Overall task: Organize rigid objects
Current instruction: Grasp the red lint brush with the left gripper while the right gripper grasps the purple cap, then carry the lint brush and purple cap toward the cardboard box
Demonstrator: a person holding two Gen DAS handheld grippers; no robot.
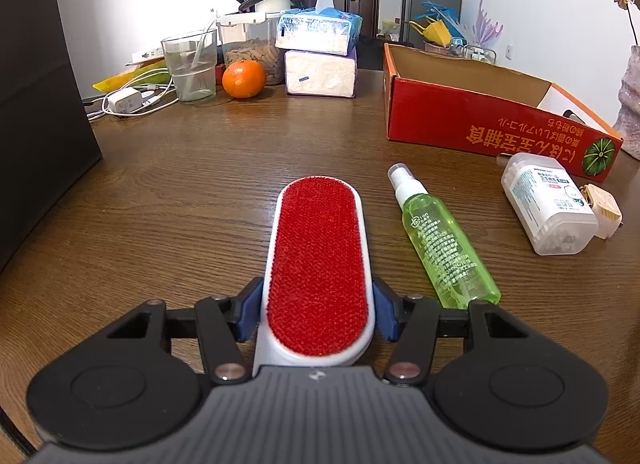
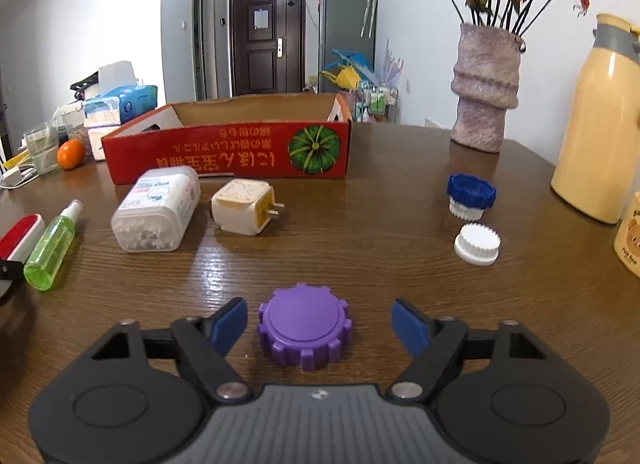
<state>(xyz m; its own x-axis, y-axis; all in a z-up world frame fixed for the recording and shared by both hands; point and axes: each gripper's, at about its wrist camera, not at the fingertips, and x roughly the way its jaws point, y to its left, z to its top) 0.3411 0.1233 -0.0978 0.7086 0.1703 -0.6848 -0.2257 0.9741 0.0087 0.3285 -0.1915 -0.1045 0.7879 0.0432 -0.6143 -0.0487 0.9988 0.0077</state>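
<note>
A lint brush (image 1: 320, 248) with a red pad and white body lies lengthwise on the wooden table (image 1: 180, 191). My left gripper (image 1: 316, 306) is shut on it, both blue pads against its sides near the handle end. In the right wrist view a purple toothed cap (image 2: 305, 324) sits flat on the table between the blue pads of my right gripper (image 2: 320, 318), which stands open with a gap on each side of the cap. The open red cardboard box (image 2: 224, 151) stands farther back, also seen as the red box (image 1: 496, 123) in the left wrist view.
Beside the brush lie a green spray bottle (image 1: 444, 244), a cotton-swab tub (image 1: 548, 203) and a plug adapter (image 2: 244, 205). A blue-and-white cap (image 2: 471, 195) and a white cap (image 2: 477, 244) sit right. A vase (image 2: 484, 91), yellow flask (image 2: 600, 119), orange (image 1: 244, 79), glass (image 1: 192, 63) and tissue packs (image 1: 320, 51) stand behind.
</note>
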